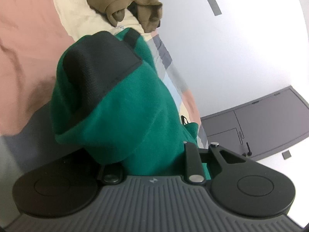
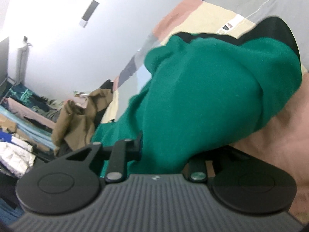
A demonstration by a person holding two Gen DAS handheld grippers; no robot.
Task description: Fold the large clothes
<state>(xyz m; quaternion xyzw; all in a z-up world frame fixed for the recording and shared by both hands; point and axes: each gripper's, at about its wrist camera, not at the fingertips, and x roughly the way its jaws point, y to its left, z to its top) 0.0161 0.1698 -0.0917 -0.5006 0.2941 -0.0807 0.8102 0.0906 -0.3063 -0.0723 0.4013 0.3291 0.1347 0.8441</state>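
Clearly each claw, left (image 1: 154, 154) and right (image 2: 160, 150), is clamped on bunched green garment (image 1: 123, 116) draping over it.

Each wrist view is taken close along its fingers, tilted downward, the green garment (image 1: 135, 106) (image 2: 202, 100) filling both, with the patchwork bedspread (image 1: 25, 44) (image 2: 197, 19) shared toward twelve o'clock.

Bedroom in home. Bed spread with patchwork cover (image 1: 25, 38) in pink, cream, grey blocks. Plain white wall (image 1: 222, 58) behind. Grey cabinet (image 1: 260, 123) against it. Heaps of clothes (image 2: 25, 116) piled off to side, brown garment (image 2: 77, 119) slumped at bed edge.
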